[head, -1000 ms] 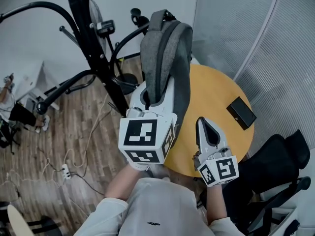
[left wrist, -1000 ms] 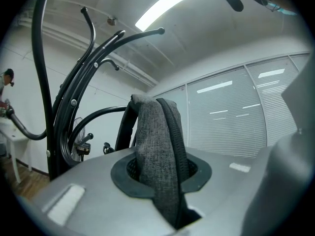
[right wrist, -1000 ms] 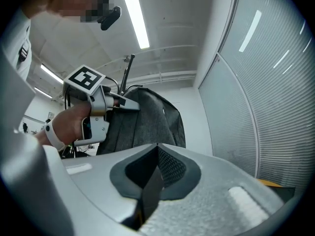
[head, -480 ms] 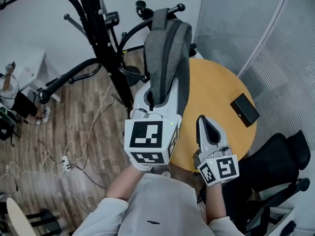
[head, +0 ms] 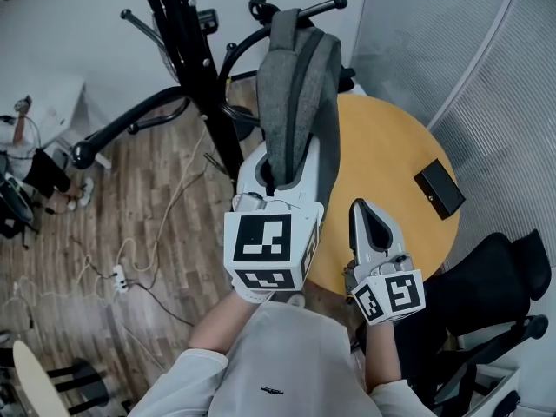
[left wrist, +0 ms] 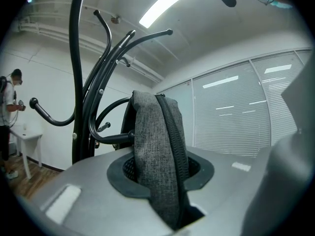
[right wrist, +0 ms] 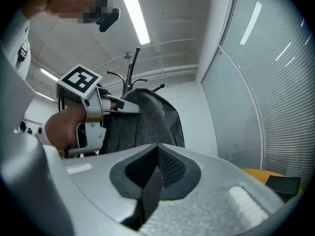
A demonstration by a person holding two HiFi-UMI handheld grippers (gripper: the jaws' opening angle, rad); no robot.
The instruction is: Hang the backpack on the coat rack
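The backpack is heathered mid-grey with a darker grey zip band. The coat rack at upper left is glossy black. The left gripper and right gripper are pale grey and carry black-and-white square markers. The round table is honey-yellow, the box on it is black, and the floor is brown wood-plank.

No words, numbers or brand names are showing legibly anywhere in these views. The left cube and the right cube are carrying only black-and-white square marker patterns, which are spelling out nothing readable.
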